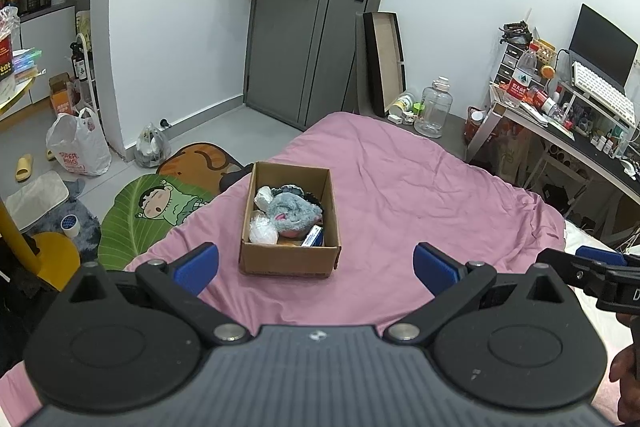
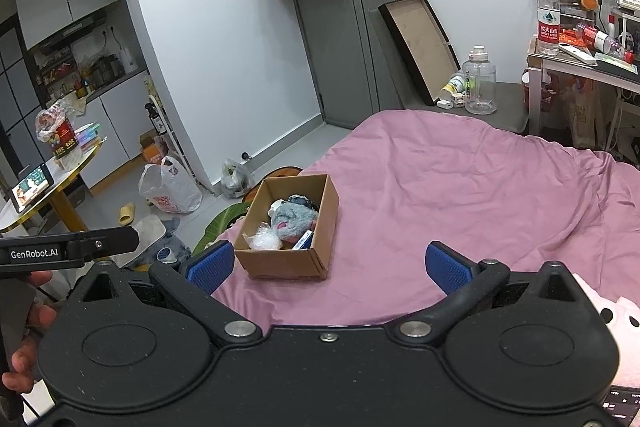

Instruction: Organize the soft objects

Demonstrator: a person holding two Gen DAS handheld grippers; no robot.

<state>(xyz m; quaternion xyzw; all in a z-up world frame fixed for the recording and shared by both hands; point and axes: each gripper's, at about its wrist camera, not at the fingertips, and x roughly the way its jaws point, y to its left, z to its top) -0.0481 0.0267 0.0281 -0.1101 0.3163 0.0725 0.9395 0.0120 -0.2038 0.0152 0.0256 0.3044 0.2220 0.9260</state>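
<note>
I hold two grippers side by side above the near end of a bed covered by a wrinkled pink sheet. My left gripper has its jaws spread wide and empty, blue pads facing each other over the sheet. My right gripper is likewise spread wide, holding nothing. Just beyond both, near the bed's left edge, an open cardboard box sits on the sheet. Inside it lies a grey plush toy with a pink patch, two white crinkled bundles at its left, and a small blue-and-white carton at the near right corner. A pale pink plush peeks in at the right wrist view's right edge.
</note>
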